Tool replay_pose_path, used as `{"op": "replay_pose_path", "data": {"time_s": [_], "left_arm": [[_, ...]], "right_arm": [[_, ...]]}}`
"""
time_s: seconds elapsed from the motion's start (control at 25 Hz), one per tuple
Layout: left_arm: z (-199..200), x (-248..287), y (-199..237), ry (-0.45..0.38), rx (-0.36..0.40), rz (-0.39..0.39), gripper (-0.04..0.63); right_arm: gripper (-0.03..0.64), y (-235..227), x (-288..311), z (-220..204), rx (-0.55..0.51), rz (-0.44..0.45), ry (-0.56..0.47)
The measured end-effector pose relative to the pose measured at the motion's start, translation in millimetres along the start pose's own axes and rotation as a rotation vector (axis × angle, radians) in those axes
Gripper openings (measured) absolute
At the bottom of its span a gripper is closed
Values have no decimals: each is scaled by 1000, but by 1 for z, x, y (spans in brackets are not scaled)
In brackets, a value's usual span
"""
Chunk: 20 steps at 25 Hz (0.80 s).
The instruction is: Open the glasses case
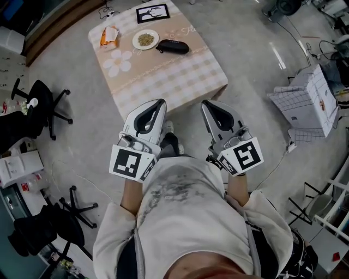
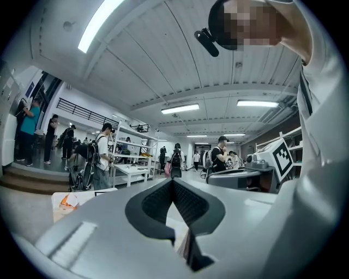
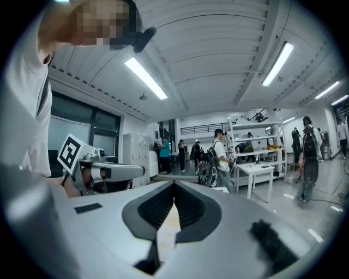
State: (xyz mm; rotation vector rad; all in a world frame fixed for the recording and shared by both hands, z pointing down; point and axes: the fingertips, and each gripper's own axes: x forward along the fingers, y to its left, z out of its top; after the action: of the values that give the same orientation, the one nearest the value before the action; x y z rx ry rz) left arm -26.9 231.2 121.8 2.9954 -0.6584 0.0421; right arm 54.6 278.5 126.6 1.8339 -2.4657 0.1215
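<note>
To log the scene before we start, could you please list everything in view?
Table: one, beige checked, top centre.
Case: one, black, on table, right of plate.
Plate: one, white, on table.
Packet: one, orange-white, table's left side.
Frame: one, black, table's far edge.
Chairs: two, black, floor at left.
Box: one, white, floor at right.
Bystanders: several, mixed colours, background of gripper views.
Left gripper: one, grey, shut, empty, before the table.
Right gripper: one, grey, shut, empty, beside it.

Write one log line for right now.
left gripper: shut, empty | right gripper: shut, empty | glasses case: closed, on table, untouched
</note>
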Motion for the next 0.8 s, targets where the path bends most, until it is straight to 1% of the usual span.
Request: {"op": "replay_pose_path", "data": {"time_s": [0.36, 0.8], "left_arm": [[5, 51, 55, 1, -15, -25, 5], [10, 95, 105, -1, -20, -73, 5]], "right_arm": [[14, -40, 60, 10, -7, -23, 21], [14, -70, 113, 13, -6, -70, 44]]}}
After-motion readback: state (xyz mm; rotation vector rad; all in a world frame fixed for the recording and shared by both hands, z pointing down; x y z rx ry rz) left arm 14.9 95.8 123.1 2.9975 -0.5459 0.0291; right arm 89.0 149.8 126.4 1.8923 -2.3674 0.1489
